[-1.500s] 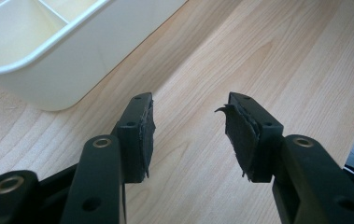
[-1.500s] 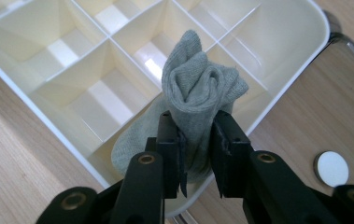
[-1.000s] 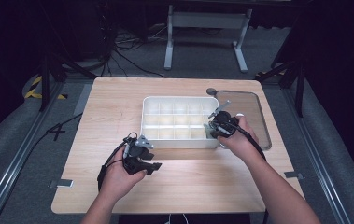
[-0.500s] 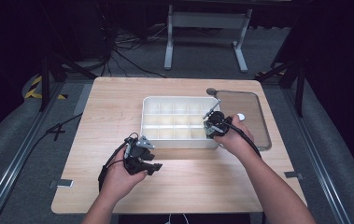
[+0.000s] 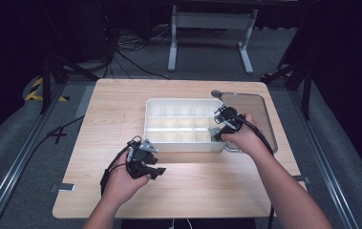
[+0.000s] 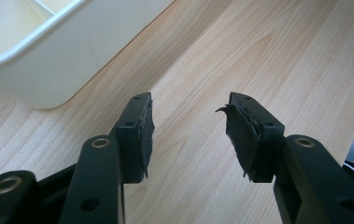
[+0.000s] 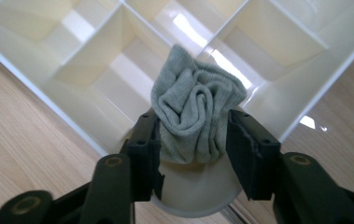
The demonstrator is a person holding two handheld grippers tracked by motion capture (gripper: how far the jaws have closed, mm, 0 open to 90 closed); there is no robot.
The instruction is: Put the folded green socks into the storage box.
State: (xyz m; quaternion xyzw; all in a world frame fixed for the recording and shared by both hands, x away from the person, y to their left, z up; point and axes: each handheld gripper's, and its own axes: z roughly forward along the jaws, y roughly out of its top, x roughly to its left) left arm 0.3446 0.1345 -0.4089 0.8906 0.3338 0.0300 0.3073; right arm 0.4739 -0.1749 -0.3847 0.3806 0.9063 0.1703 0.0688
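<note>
A white box (image 5: 155, 125) with several compartments stands mid-table. My right gripper (image 5: 218, 125) hovers at its near right corner, shut on a rolled grey sock (image 5: 214, 130). In the right gripper view the sock (image 7: 195, 107) bulges up between the two pads (image 7: 152, 149) of the right gripper (image 7: 193, 137), just above the corner compartment of the box (image 7: 95, 79). My left gripper (image 5: 151, 164) rests low over the table in front of the box's near left corner. In its own view the left gripper (image 6: 188, 126) is open with bare wood between the jaws and the box (image 6: 48, 60) at upper left.
A shallow metal tray (image 5: 263, 119) lies right of the box, with a small round grey knob (image 5: 215, 93) at its far left corner. The wooden table (image 5: 116, 109) has open room left of the box and along the near edge. Dark floor and cables surround it.
My right gripper has shifted a little left with the sock, from the tray's edge to over the box's near right corner. The left gripper has stayed put.
</note>
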